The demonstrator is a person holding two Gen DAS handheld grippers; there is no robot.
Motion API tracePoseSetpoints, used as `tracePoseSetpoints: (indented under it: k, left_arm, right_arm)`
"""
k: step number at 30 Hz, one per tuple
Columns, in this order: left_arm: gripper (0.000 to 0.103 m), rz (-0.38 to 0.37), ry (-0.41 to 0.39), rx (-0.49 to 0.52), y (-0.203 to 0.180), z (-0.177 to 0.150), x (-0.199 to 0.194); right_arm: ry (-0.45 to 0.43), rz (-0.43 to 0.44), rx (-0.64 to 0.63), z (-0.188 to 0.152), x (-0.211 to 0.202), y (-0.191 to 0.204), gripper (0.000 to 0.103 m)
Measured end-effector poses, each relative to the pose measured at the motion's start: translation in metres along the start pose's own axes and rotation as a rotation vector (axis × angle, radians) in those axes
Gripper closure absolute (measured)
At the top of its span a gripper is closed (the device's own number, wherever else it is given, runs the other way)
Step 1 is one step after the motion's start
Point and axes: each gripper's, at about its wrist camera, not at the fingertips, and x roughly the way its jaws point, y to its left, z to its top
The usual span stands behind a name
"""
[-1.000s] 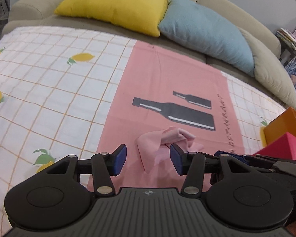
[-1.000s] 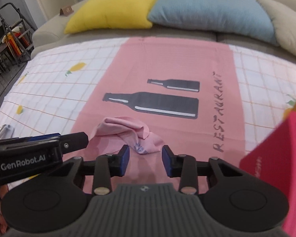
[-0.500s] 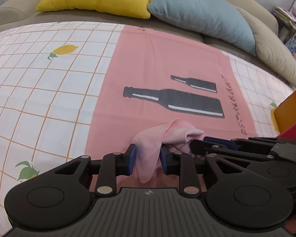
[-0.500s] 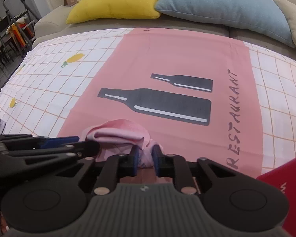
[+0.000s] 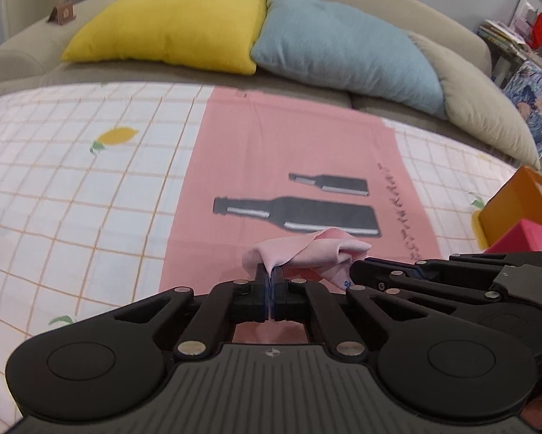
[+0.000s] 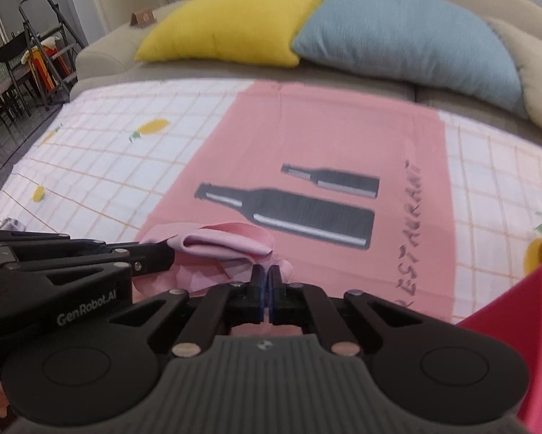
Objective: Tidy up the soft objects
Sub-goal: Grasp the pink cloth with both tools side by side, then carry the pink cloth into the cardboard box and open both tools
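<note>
A small crumpled pink cloth (image 5: 307, 251) (image 6: 227, 244) lies on the pink mat printed with black bottles (image 5: 296, 166) (image 6: 325, 152). My left gripper (image 5: 270, 275) is shut on the cloth's left end, with fabric pinched between its pads. At the cloth's right end my right gripper (image 6: 265, 275) is likewise shut on a fold. Each gripper shows in the other's view: the right one (image 5: 361, 266) at the right side, the left one (image 6: 162, 253) at the left side. The cloth bunches up between the two grips.
The mat lies on a white checked cloth with lemons (image 5: 72, 188). Behind it stands a sofa with a yellow pillow (image 5: 173, 25), a blue pillow (image 5: 343, 50) and a beige pillow (image 5: 488, 108). An orange box (image 5: 520, 202) and a red box (image 5: 528, 237) stand at the right.
Both grippers went from open on either side of the cloth to shut on it. The cloth is now gathered and raised slightly between them.
</note>
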Motion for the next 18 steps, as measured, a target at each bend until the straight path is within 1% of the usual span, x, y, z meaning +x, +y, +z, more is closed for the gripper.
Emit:
tracePoseSetpoints:
  k: [3, 11, 18]
  left_arm:
    - [0.103, -0.008, -0.029, 0.023, -0.006, 0.002, -0.017]
    - [0.103, -0.059, -0.129, 0.043, -0.020, 0.007, -0.073]
    - [0.103, -0.114, -0.156, 0.111, -0.048, 0.007, -0.108]
  right_arm:
    - [-0.041, 0.002, -0.011, 0.002, -0.022, 0.003, 0.103]
    - [-0.148, 0.010, 0.002, 0.001, -0.091, 0.004, 0.103]
    - [-0.221, -0.010, 0.016, -0.006, -0.148, -0.005, 0.103]
